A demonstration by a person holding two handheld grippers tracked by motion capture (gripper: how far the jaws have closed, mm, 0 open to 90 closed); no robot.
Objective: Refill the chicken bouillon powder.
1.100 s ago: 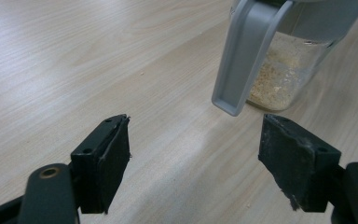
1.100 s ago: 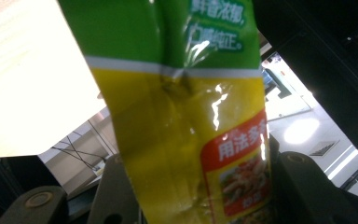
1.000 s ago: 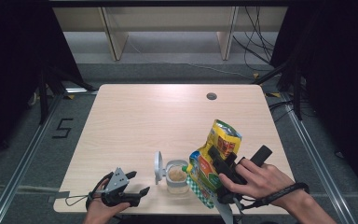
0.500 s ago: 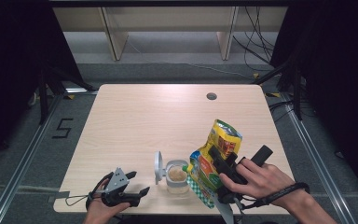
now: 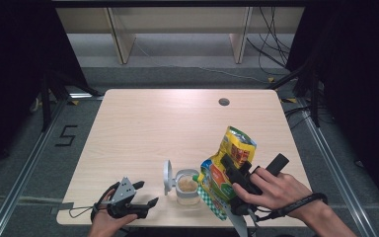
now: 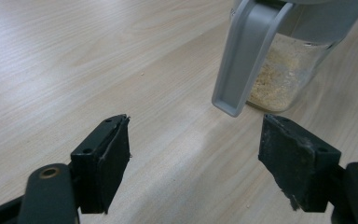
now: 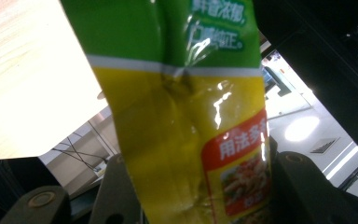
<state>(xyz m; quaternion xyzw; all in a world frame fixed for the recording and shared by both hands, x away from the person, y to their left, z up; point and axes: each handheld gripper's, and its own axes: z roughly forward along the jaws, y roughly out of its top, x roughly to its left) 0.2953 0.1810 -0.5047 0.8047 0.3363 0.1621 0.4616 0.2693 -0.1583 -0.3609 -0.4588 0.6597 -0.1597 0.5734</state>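
With the right gripper (image 5: 237, 190) clamped on the yellow bag (image 5: 229, 170) just right of the open jar (image 5: 187, 185) at the bench's (image 5: 153, 123) near edge, a hasty tilt could spill powder (left gripper (image 5: 140, 200), jaws wide, steadies nothing).

Yellow-green bag (image 5: 229, 170), grey-lidded clear jar (image 5: 187, 185), pale wood table (image 5: 153, 128).

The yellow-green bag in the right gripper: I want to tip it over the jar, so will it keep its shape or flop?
The bag looks floppy: its film is creased where the right gripper clamps it. The glossy surface may be slippery. It probably sags when tilted toward the jar.
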